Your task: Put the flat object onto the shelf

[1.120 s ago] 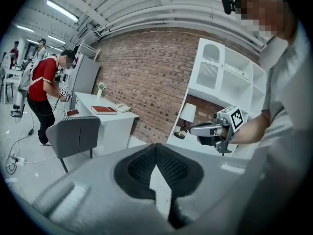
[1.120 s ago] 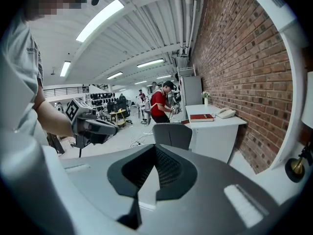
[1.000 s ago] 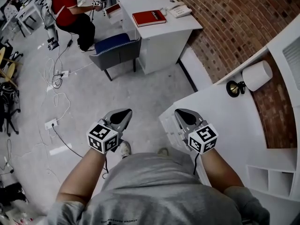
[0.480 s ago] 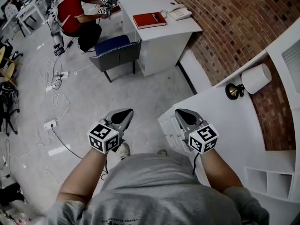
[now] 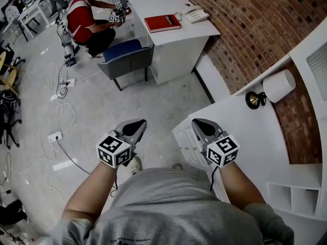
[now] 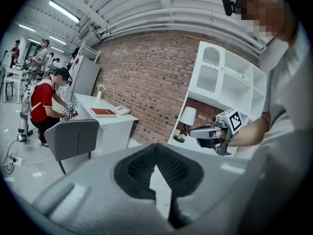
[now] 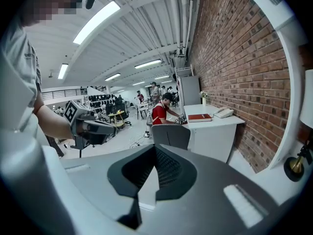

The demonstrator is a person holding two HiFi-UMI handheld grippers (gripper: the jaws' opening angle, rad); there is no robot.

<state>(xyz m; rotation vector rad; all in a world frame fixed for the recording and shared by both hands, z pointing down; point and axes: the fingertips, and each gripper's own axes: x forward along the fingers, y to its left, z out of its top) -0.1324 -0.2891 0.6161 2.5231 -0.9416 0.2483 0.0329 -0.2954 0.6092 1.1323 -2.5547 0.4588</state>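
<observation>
The flat object is a red book (image 5: 162, 22) lying on a white desk (image 5: 153, 1) far ahead; it also shows in the left gripper view (image 6: 103, 112) and the right gripper view (image 7: 199, 117). The white shelf unit (image 5: 317, 55) stands to my right, with open compartments (image 6: 230, 75). My left gripper (image 5: 138, 122) is held over the floor in front of my body, shut and empty. My right gripper (image 5: 197, 122) hovers by the corner of the white counter (image 5: 245, 137), also shut with nothing in it. Both are far from the book.
A grey chair with a blue seat (image 5: 126, 56) stands before the desk. A person in a red vest (image 5: 84, 19) crouches at the desk's left with grippers. A phone (image 5: 195, 15) sits beside the book. A lamp (image 5: 271, 88) stands on the counter. Cables (image 5: 64, 86) trail over the floor.
The person in red has shifted right, closer to the desk. My two grippers have barely moved and stay shut.
</observation>
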